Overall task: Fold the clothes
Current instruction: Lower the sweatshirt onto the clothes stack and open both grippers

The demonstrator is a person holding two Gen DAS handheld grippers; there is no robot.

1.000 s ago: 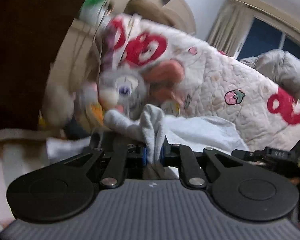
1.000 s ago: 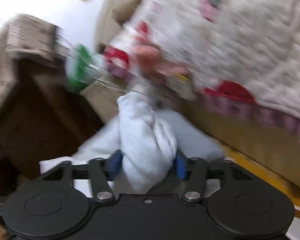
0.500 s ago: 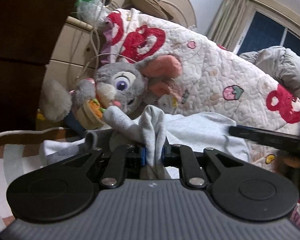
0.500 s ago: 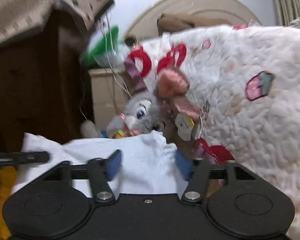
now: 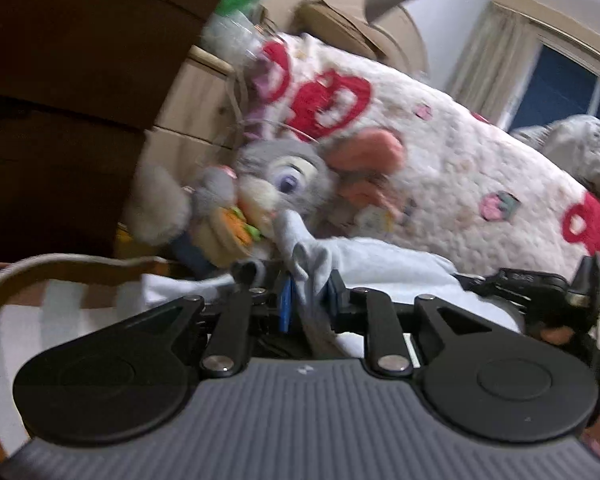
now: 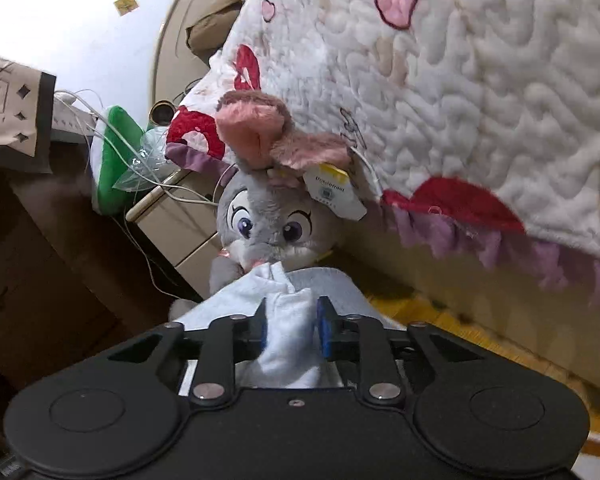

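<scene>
here both tools, left tool (image 5: 307, 300) and right tool (image 6: 291, 326), clamp the pale garment (image 6: 296, 312).

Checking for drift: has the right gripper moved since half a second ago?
Yes. In its own view the plush rabbit now sits centred and closer, so the right gripper has swung rightward toward the quilt. Its jaws have just closed on the white garment.

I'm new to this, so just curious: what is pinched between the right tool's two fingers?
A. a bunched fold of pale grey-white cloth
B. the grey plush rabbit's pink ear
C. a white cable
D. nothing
A: in the right wrist view, the bunched pale grey-white cloth sits squeezed between the blue-padded fingers of the right gripper; the grey plush rabbit lies beyond it.
</scene>
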